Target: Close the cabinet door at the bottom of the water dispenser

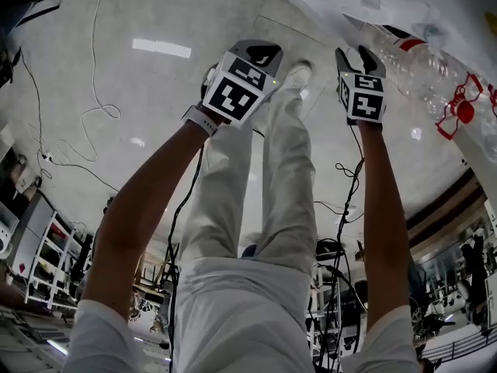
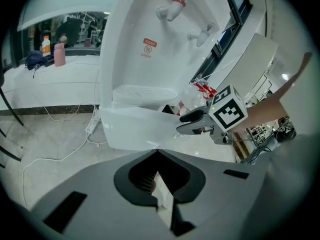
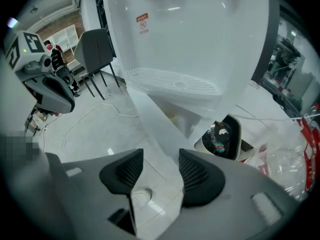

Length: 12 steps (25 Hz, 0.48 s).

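Right gripper (image 3: pixel 160 152), jaws apart, cabinet door (image 3: pixel 150 115) just beyond

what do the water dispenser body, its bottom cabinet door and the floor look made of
The water dispenser body looks like glossy white moulded plastic, judging by its soft highlights and rounded shell. The cabinet door is probably the same plastic, smooth and thin. The floor seems polished pale stone or tile; bright reflections show on it in the head view.
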Each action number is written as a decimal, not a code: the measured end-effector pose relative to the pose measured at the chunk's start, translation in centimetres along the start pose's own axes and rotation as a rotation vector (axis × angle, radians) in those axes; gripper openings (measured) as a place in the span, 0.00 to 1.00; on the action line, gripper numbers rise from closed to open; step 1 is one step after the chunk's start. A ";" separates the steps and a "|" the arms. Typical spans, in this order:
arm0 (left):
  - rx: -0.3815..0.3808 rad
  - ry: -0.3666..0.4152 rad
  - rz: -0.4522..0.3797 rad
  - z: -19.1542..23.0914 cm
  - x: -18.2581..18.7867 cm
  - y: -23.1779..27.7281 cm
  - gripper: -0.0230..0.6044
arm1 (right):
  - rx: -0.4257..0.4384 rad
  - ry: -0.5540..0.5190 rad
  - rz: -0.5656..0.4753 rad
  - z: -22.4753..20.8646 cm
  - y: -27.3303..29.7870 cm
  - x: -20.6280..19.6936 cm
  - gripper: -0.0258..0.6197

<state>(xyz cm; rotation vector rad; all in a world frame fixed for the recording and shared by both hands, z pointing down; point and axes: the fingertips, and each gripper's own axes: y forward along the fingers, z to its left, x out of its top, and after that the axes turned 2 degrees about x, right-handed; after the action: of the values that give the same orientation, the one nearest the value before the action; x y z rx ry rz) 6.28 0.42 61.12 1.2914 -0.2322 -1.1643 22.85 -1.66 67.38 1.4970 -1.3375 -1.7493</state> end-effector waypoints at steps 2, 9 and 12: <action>0.000 0.004 0.001 -0.1 0.1 0.0 0.05 | -0.002 0.002 -0.006 -0.6 0.2 0.4 0.39; -0.003 0.010 0.000 -0.1 0.4 -0.2 0.05 | -0.022 0.000 -0.023 -2.7 0.7 1.9 0.41; -0.005 0.008 0.006 -0.2 0.2 -0.3 0.05 | -0.031 -0.002 -0.032 -3.5 1.0 2.6 0.42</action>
<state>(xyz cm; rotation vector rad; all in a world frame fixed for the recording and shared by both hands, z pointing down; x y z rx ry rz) 6.31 0.44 60.72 1.2899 -0.2265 -1.1535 25.11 -5.56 67.31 1.5084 -1.2876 -1.7838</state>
